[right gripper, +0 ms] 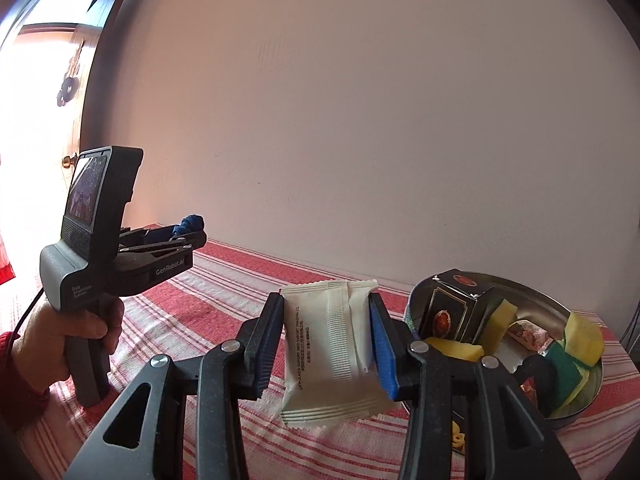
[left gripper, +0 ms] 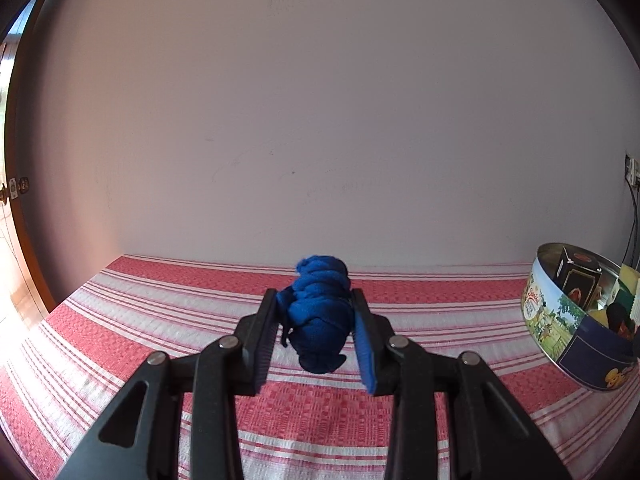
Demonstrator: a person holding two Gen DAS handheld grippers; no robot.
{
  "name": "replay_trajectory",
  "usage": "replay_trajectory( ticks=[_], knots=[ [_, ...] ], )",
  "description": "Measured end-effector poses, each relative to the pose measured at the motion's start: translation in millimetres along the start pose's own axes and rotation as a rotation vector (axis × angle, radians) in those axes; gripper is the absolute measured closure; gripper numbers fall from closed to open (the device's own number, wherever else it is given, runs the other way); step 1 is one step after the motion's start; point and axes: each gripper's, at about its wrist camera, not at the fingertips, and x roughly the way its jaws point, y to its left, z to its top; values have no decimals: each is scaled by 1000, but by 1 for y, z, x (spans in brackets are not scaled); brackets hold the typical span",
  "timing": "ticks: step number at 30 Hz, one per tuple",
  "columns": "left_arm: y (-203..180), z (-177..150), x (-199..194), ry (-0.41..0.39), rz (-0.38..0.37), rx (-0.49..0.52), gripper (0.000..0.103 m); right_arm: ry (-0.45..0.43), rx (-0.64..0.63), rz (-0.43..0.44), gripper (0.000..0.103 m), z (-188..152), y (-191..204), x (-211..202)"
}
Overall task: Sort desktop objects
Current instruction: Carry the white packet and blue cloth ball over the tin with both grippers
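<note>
Left wrist view: the left gripper (left gripper: pixel 316 312) has its fingers (left gripper: pixel 260 340) clamped on a scrunched-up blue cloth bundle (left gripper: pixel 320 316), held just above the table with the red-and-white striped cloth (left gripper: pixel 160 304). Off at the right edge sits a round printed metal tin (left gripper: pixel 560 320) with a black box (left gripper: pixel 576 280) inside.

Right wrist view, going left to right: a hand in a red sleeve (right gripper: pixel 76 328) grips the other device. The right gripper (right gripper: pixel 328 332) is pinched tight on a cream-white sealed snack packet (right gripper: pixel 332 348), right beside the tin, which has yellow and green sponges (right gripper: pixel 576 352) in it.
</note>
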Motion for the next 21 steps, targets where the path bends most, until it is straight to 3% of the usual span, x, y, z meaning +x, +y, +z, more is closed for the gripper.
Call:
replay_trajectory(
  ticks=[12,17,21],
  knots=[
    [-22,-4,-13,-11,13,-9,69,-41,-1,-145,58,5,-26,-1],
    [-41,-7,-21,-23,13,31,69,-66,0,-214,58,9,-38,-5],
    [-53,-7,-30,-30,-30,34,69,-69,29,-259,58,13,-51,-7]
  ],
)
